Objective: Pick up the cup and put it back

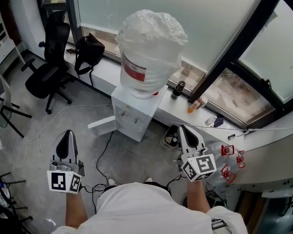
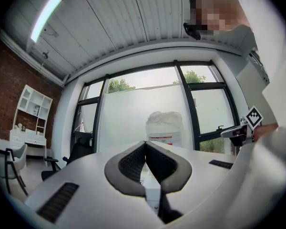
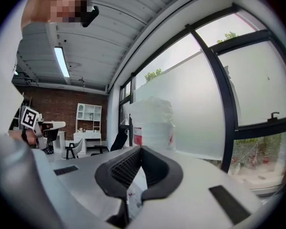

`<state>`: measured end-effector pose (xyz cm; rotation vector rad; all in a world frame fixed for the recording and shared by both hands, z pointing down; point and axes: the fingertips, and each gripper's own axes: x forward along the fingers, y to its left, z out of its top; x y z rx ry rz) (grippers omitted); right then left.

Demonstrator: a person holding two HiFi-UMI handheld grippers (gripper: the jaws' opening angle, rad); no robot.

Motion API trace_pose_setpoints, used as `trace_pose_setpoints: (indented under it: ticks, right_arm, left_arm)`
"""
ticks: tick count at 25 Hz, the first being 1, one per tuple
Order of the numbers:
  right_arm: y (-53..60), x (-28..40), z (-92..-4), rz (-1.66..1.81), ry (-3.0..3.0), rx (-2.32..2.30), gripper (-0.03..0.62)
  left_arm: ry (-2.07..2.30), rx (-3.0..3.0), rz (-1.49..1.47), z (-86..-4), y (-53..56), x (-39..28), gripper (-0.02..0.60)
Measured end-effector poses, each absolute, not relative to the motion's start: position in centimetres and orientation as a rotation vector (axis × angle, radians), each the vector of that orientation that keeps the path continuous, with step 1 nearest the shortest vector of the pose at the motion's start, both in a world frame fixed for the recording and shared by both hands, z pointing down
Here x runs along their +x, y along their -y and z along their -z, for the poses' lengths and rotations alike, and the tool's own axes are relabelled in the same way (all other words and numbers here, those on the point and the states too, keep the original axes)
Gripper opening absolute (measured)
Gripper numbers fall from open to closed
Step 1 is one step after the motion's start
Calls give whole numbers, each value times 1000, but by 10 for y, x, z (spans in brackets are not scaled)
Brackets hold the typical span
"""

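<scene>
Head view: both grippers held low in front of a water dispenser, nothing gripped.

Large window panes and the window ledge (image 1: pixel 105 71) cross the upper part of the view. The water dispenser (image 1: pixel 133 115), a white cabinet, stands on the floor against the ledge and carries an inverted bottle (image 1: pixel 149 50) wrapped in clear plastic. A black office chair (image 1: pixel 48 74) stands to the far left, with a black bag (image 1: pixel 89 49) resting on the ledge beside it. The left gripper (image 1: pixel 67 139) and the right gripper (image 1: pixel 188 138) are held well apart, each with its jaws pressed together and nothing between them. A dark cup-shaped container (image 1: pixel 177 88) stands upright on the ledge just right of the dispenser, apart from both grippers; whether it is the task's cup cannot be told.
</scene>
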<state>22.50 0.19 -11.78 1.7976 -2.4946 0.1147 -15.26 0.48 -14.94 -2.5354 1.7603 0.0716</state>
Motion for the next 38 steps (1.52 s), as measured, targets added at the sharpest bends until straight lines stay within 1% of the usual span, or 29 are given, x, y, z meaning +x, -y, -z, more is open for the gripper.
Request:
trace_pose_setpoints:
  ticks: [14,22,27,34,38]
  right_arm:
    - [-16,200,118,-96,2466,1844,20]
    - [-13,181,120,-63,2511,1794,20]
    - [-10,181,121,-86,2535,1776,20]
    - [-9,178,129,94,2497,1703,20]
    - [-6,180,132,106,2506,1693,20]
  left_arm:
    - [-1649,-2634,-98,142,-5,-151,23]
    - [-1700,-2633,-181,142,-16,-164,23]
    - [-1725,-2610,-181,142,-25,-162,23]
    - [-1757,-2585,-189,145,-34,-151,23]
    - [-1757,-2582,-180,148,-36,-144,23]
